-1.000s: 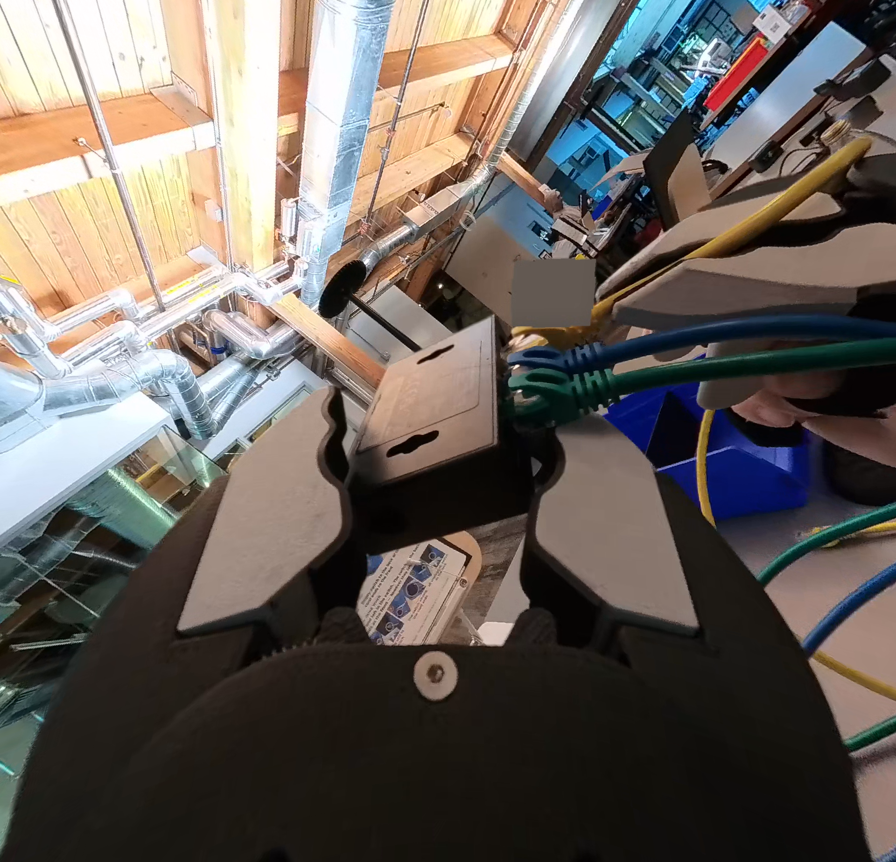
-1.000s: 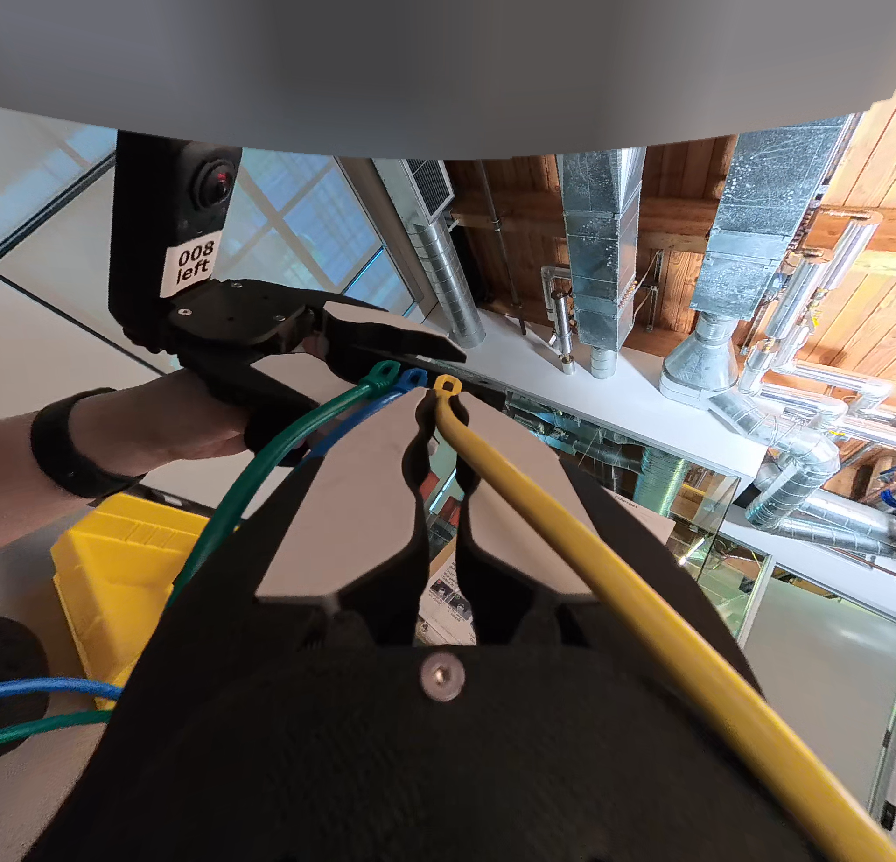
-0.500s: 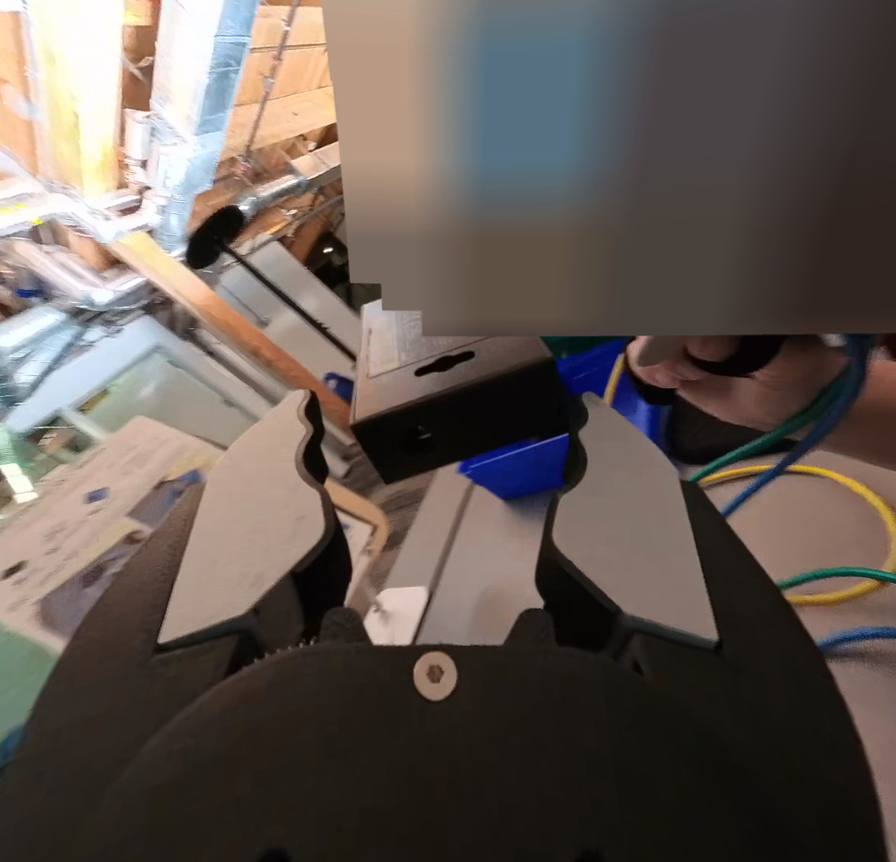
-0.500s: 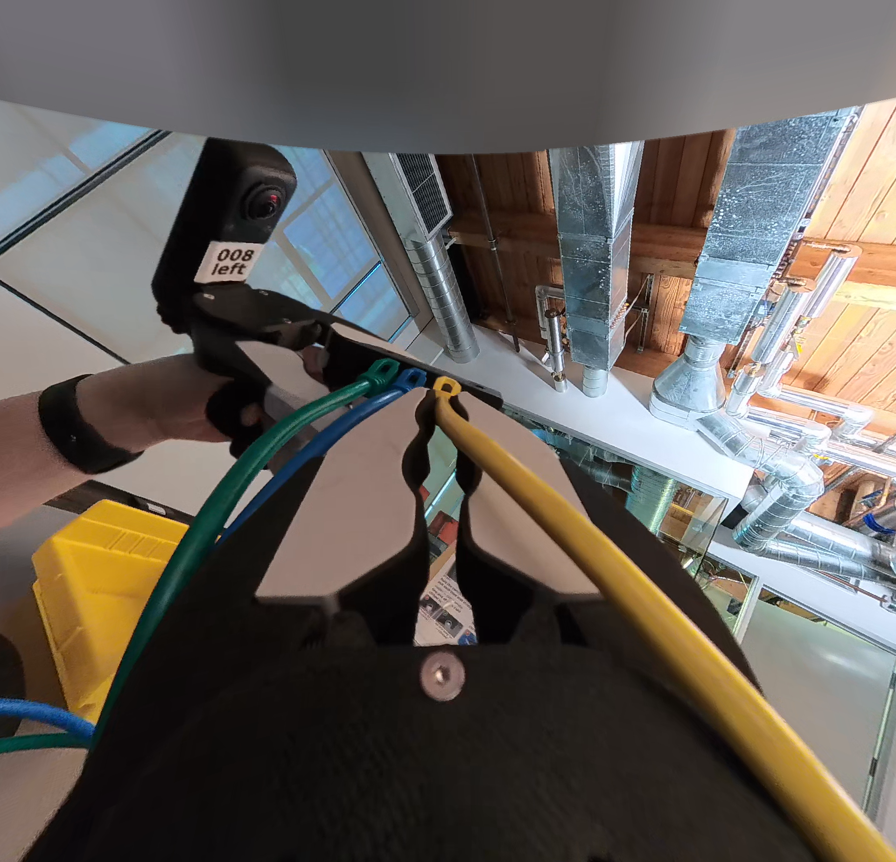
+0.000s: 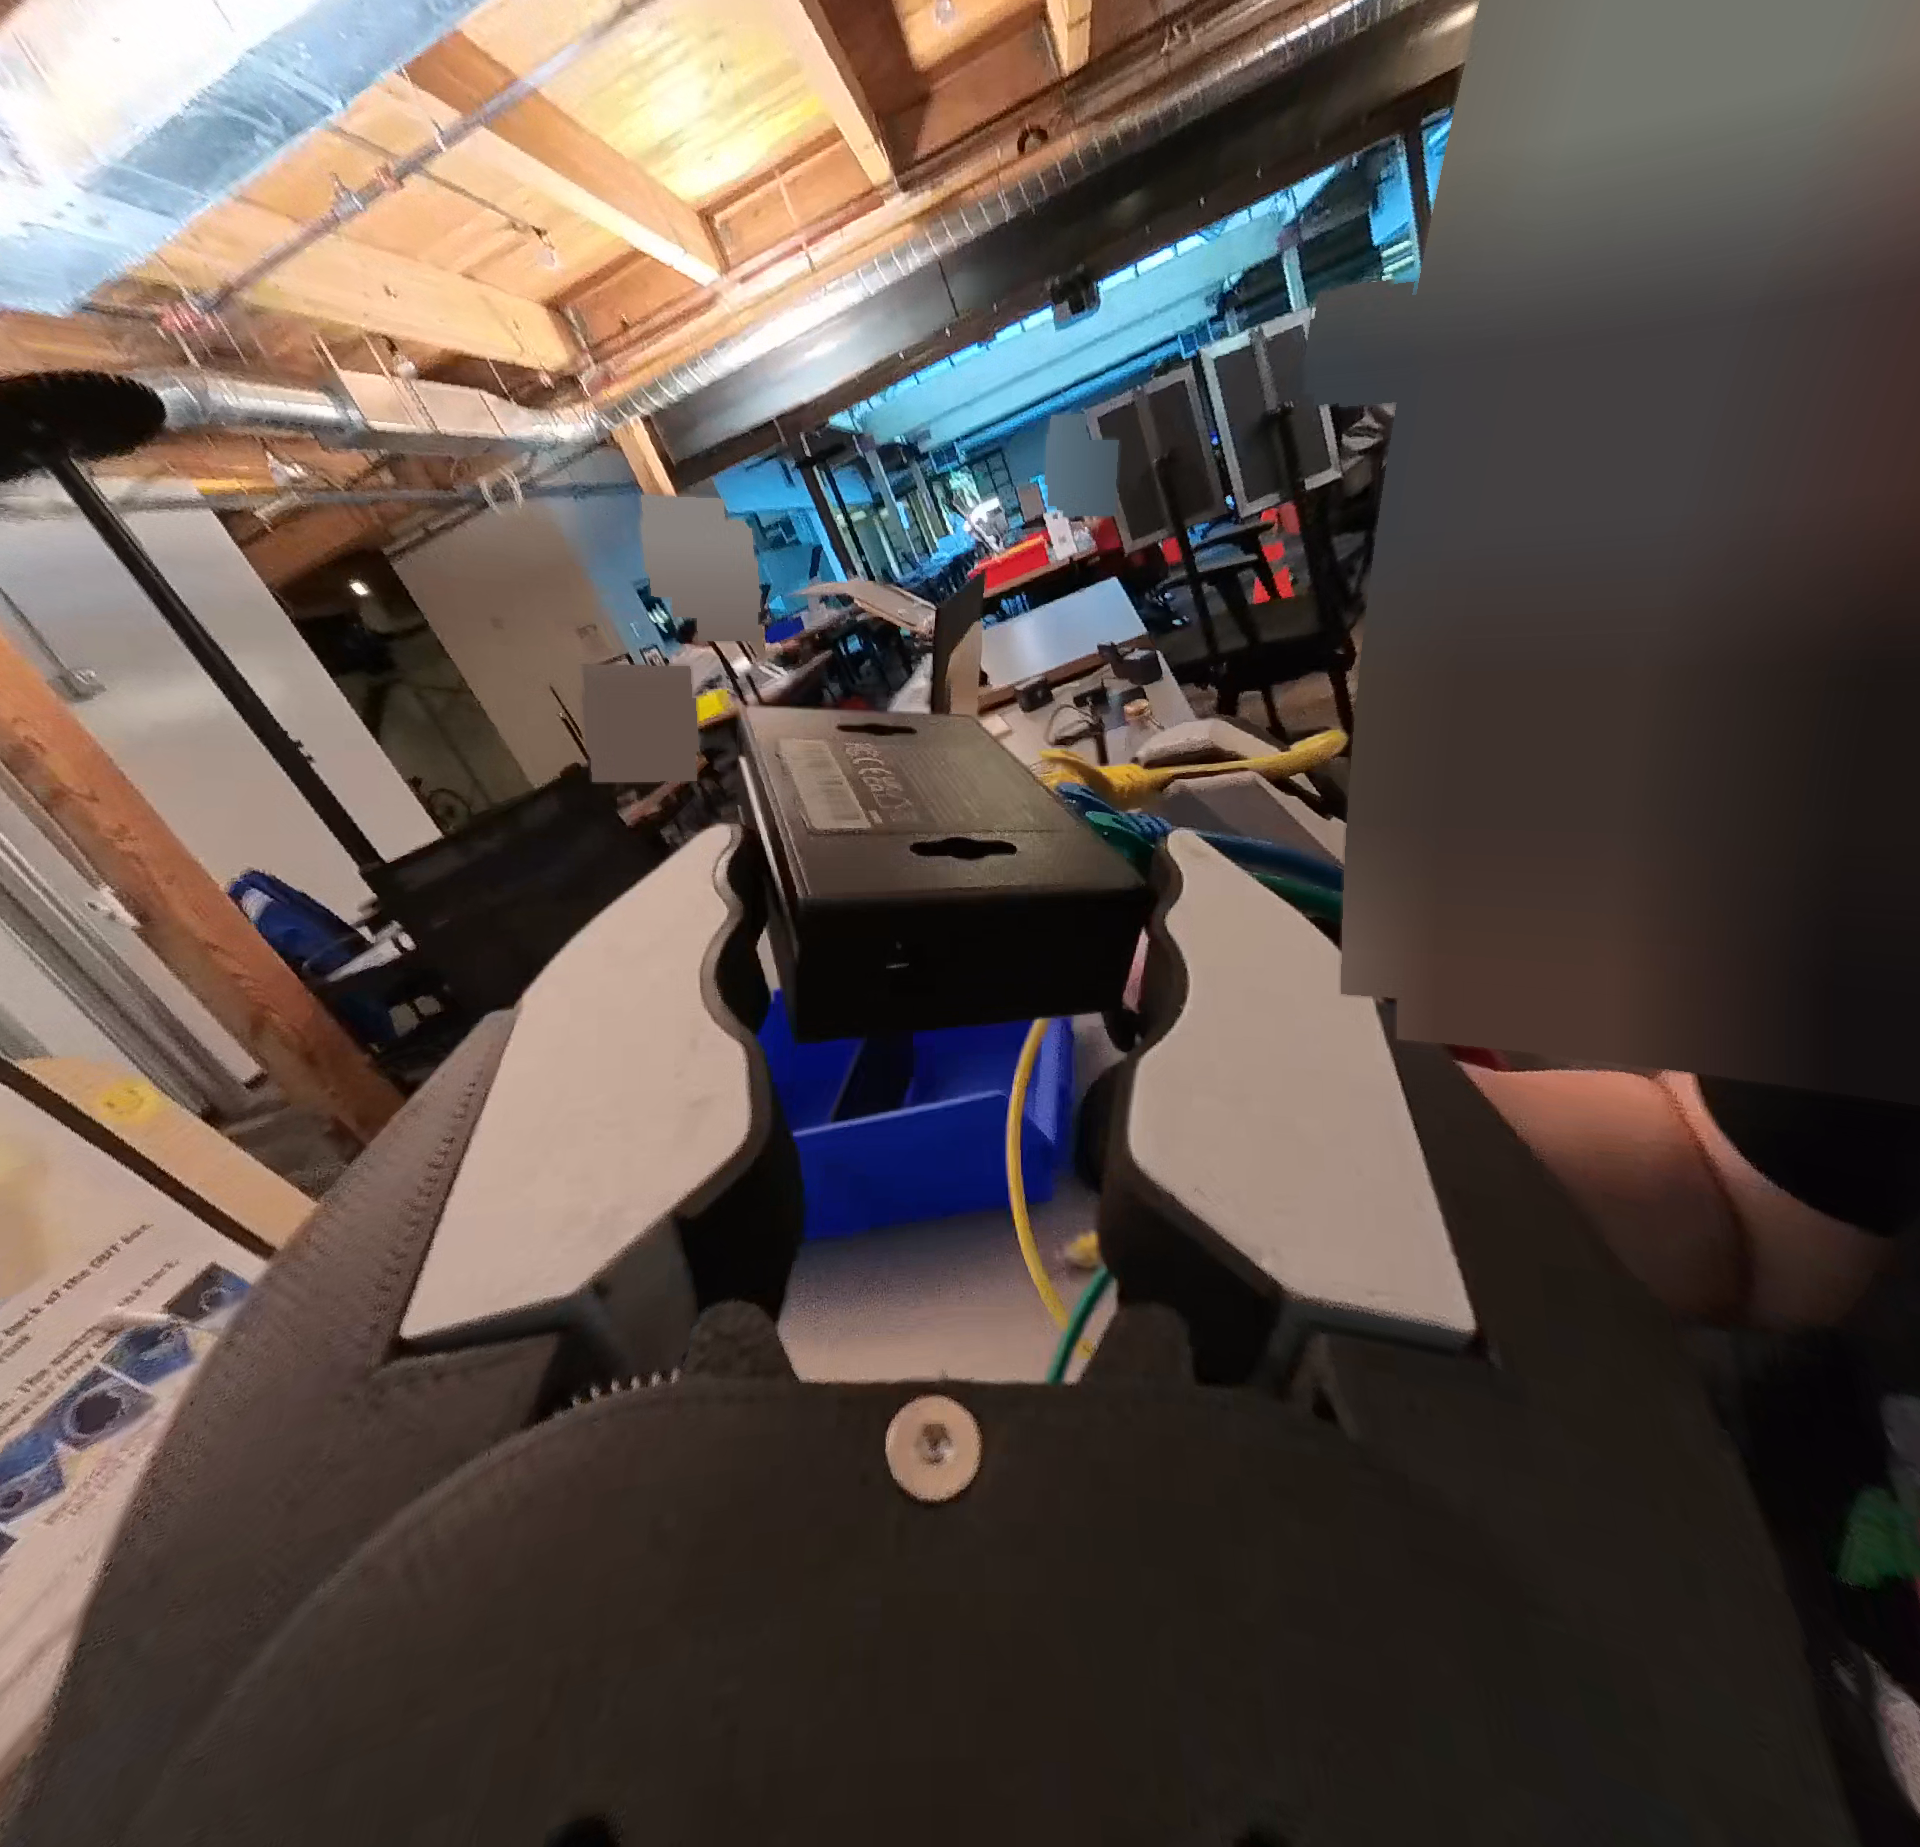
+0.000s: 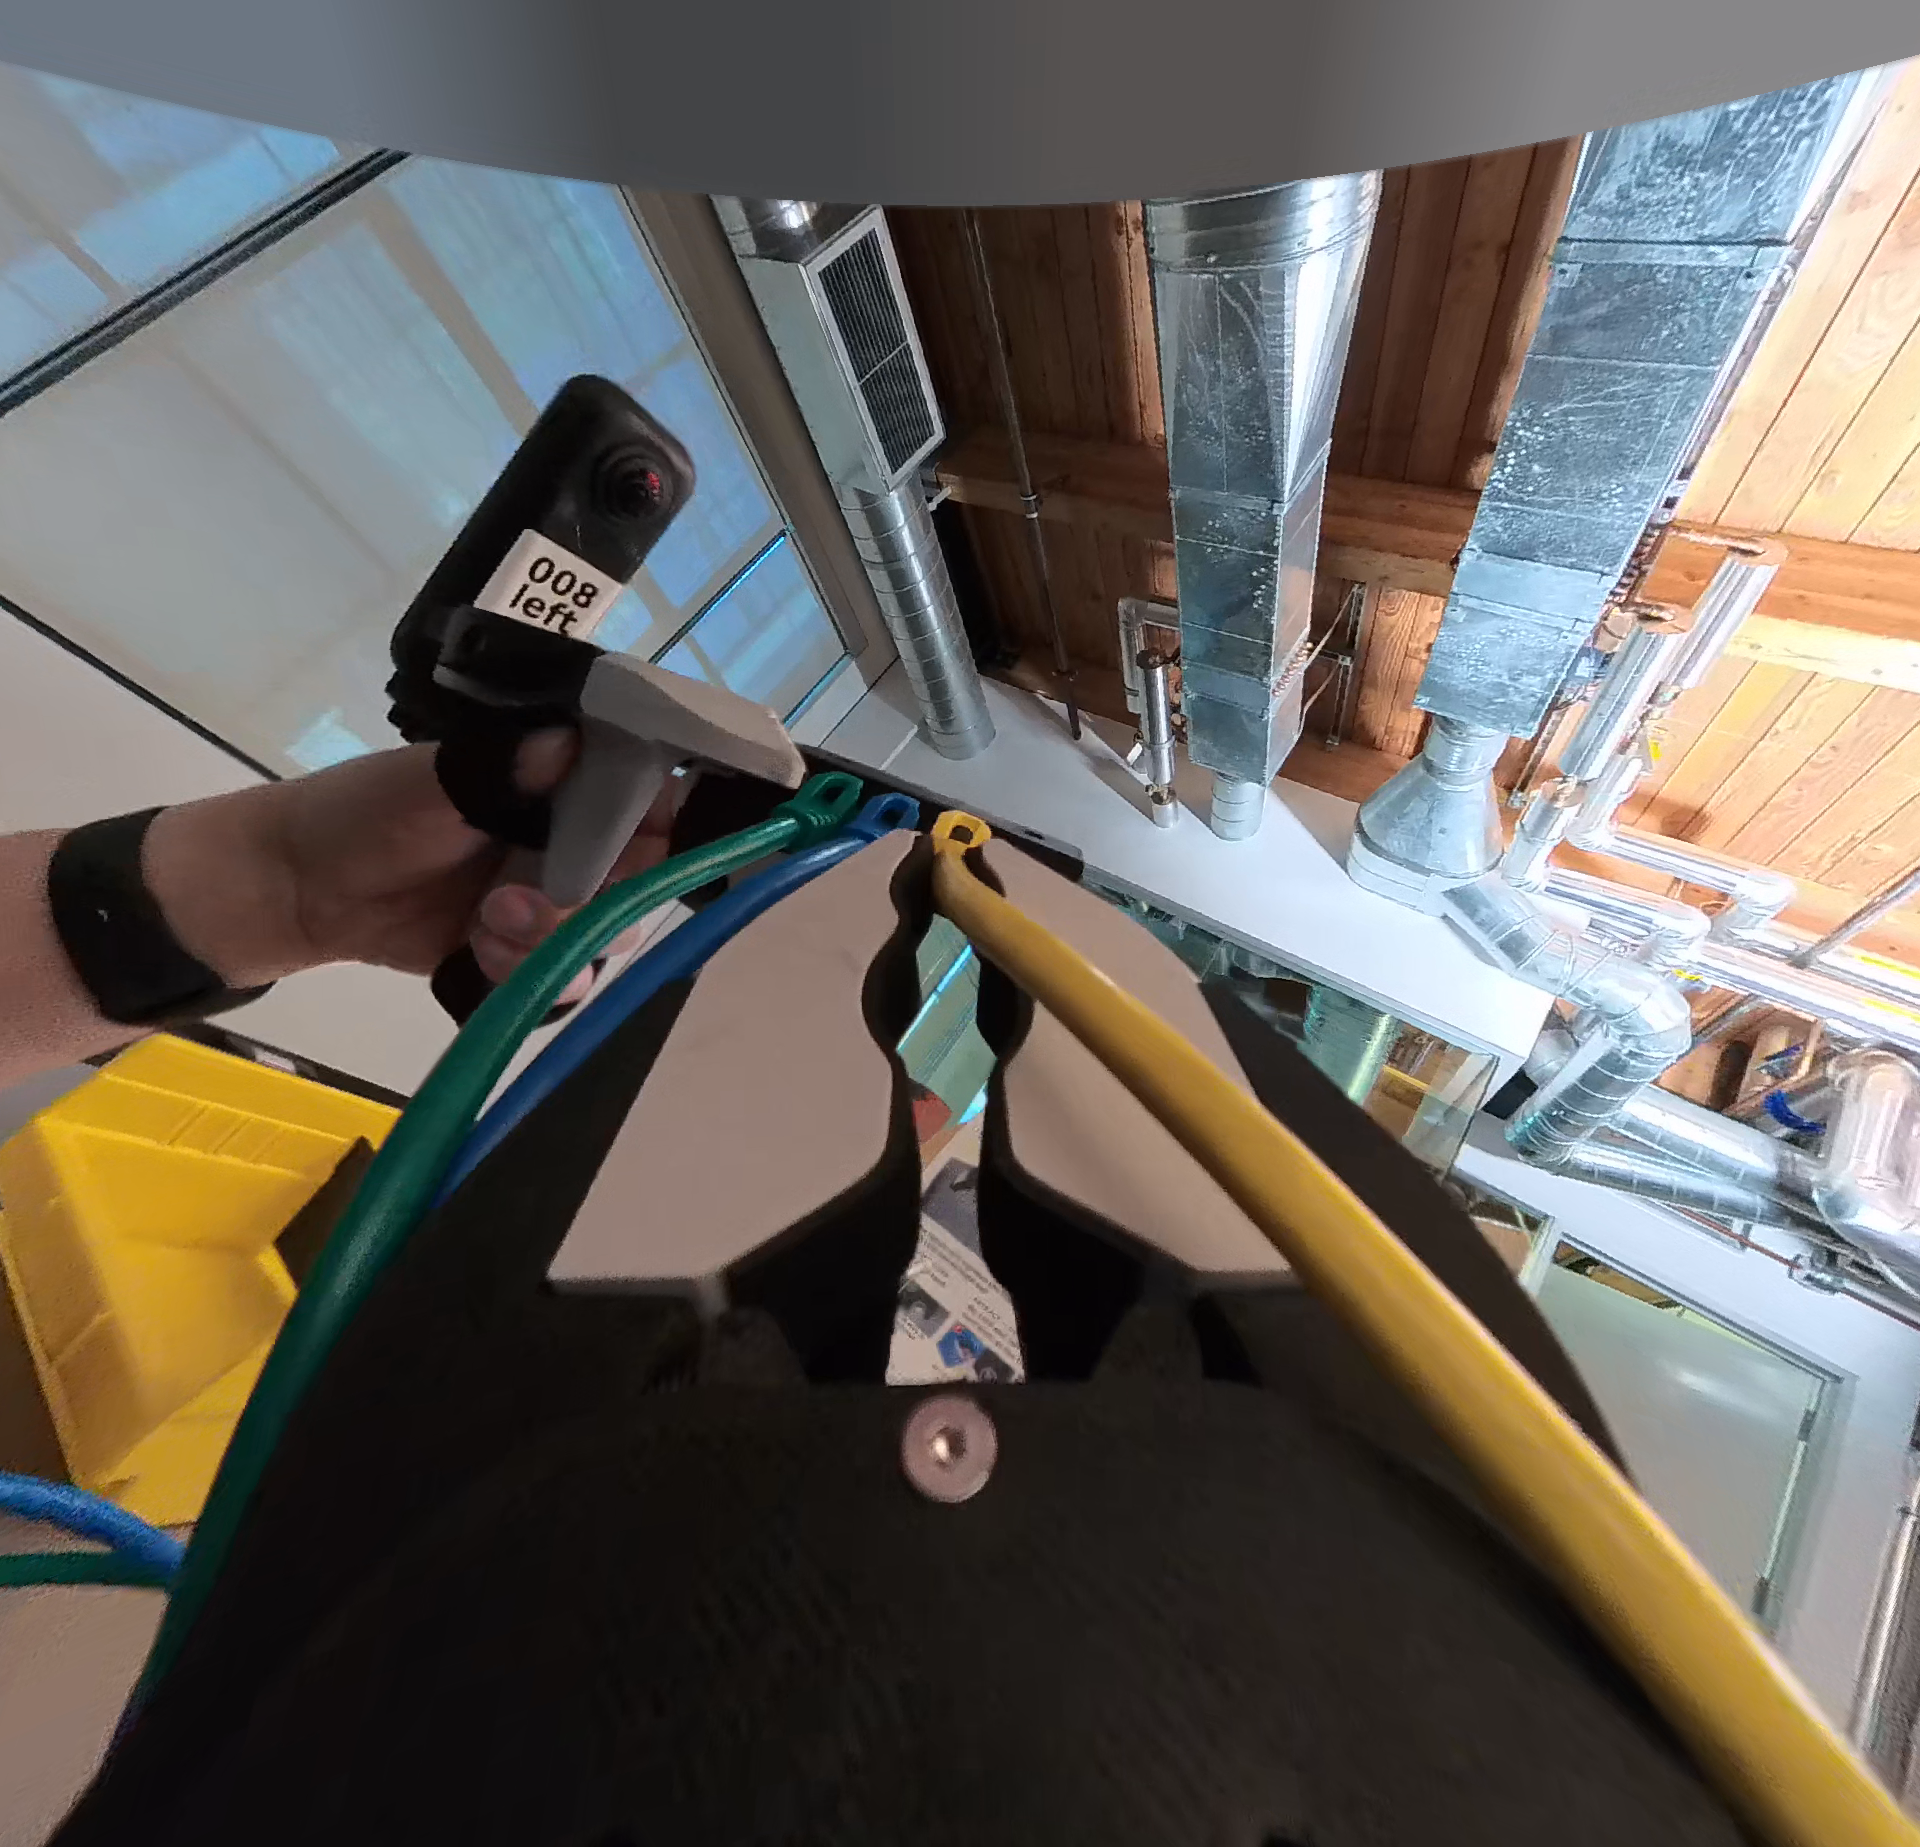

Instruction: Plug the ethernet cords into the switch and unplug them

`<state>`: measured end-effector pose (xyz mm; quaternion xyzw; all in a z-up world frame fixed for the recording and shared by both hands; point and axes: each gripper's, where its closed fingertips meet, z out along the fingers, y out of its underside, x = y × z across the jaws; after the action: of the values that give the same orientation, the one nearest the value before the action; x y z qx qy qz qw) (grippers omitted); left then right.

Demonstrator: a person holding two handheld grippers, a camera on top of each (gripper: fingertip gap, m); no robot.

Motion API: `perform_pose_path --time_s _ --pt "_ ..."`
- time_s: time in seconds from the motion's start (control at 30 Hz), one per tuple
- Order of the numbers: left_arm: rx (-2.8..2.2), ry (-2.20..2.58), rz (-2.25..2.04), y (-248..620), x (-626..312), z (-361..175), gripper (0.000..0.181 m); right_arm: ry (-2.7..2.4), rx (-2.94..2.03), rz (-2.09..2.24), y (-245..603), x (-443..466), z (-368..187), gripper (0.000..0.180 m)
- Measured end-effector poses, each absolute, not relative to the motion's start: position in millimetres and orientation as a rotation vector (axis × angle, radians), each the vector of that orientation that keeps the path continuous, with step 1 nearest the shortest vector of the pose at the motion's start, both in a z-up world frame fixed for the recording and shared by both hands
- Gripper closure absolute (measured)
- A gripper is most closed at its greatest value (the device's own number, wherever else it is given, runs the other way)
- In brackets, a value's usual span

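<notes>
My left gripper (image 5: 951, 898) is shut on the black switch (image 5: 935, 831) and holds it in the air, underside up. Yellow (image 5: 1127, 781), blue (image 5: 1132, 821) and green (image 5: 1117, 852) ethernet plugs sit in its right side. In the right wrist view my right gripper (image 6: 940, 862) is shut on the yellow cord (image 6: 1195, 1101) just behind its plug (image 6: 956, 827). The green plug (image 6: 826, 795) and blue plug (image 6: 888, 812) sit beside it in the switch's edge (image 6: 1039, 843). The left gripper (image 6: 665, 737), in a hand, shows there too.
A blue bin (image 5: 914, 1132) stands on the grey table below the switch, with slack yellow cord (image 5: 1023, 1153) hanging past it. A yellow bin (image 6: 135, 1257) is at lower left in the right wrist view. Ducts and wooden beams are overhead.
The left gripper has swung and tilted with the switch, so its view went from the ceiling to the room. The right gripper stays shut on the yellow cord at the switch.
</notes>
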<state>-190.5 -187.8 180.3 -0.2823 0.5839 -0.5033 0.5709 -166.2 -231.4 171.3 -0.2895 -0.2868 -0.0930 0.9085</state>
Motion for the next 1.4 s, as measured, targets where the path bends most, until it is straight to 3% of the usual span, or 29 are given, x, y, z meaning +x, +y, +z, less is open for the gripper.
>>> perform_pose_path --time_s 1.0,1.27,1.4 --pt "-0.701 1.417 -0.807 -167.9 -169.7 149.9 0.114 -0.573 -0.756 0.009 -213.0 -151.0 158.3 0.173" --pt "-0.738 1.367 -0.984 -157.5 -168.0 159.5 0.114 -0.576 -0.8 -0.022 -202.8 -148.2 171.1 0.173" --pt "-0.796 1.344 -1.303 -161.1 -173.0 165.5 0.113 -0.558 -0.78 -0.036 -200.9 -139.4 169.4 0.174"
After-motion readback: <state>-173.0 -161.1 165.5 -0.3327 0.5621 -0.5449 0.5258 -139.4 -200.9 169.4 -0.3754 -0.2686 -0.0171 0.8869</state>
